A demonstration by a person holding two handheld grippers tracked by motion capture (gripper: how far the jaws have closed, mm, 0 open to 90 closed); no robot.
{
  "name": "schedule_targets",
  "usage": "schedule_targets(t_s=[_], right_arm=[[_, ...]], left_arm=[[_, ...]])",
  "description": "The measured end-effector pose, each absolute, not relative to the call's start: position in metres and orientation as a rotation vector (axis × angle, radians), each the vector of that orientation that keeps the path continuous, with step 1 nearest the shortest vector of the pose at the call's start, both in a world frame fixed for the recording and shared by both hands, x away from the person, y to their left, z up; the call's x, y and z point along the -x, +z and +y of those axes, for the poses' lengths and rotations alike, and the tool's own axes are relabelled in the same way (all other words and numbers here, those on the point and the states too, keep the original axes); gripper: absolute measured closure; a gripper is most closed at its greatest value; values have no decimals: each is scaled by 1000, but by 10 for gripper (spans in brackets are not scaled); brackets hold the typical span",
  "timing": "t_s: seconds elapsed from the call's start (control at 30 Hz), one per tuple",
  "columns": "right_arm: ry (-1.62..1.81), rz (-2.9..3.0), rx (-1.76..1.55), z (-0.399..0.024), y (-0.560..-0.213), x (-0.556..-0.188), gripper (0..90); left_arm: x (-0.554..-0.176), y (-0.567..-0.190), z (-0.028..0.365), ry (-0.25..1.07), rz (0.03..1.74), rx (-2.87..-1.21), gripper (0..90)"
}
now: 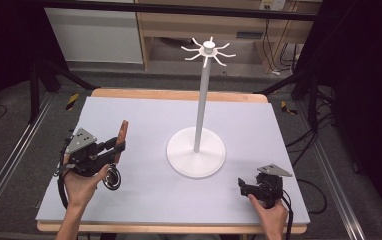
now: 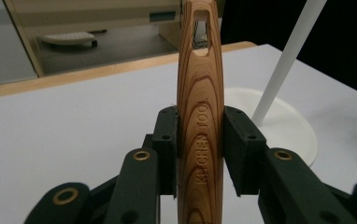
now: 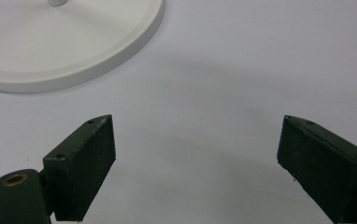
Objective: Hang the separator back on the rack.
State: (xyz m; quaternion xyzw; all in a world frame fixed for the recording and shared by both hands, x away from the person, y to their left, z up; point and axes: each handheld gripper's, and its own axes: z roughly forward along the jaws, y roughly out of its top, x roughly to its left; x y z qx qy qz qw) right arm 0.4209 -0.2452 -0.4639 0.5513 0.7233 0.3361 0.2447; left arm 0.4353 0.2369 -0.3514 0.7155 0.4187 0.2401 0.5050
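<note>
Pinching wooden handle [image 2: 200,140] between left gripper [image 2: 200,149] fingers; right gripper [image 3: 195,158] fingers spread, near stand base [image 3: 74,56].

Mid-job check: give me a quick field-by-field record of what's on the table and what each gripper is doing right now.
left gripper: shut on the wooden utensil handle, at the table's left side
handle detail: hanging slot near its far end, "KITCHEN TOOL" engraved
utensil's other end: cannot tell what it is
right gripper: open, nothing between the jaws, low over the table's right front
hook stand: white, upright at table centre, round base, hooks at top bare
table: pale grey top, wooden edge
</note>
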Motion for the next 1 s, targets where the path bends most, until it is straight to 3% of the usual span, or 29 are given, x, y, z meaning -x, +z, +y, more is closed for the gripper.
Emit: schedule_targets(t_s=[1.0], right_arm=[[930,1929,-1498,-249,-461,-420,119]], left_arm=[[-456,-284,204,583,867,-1638,673]])
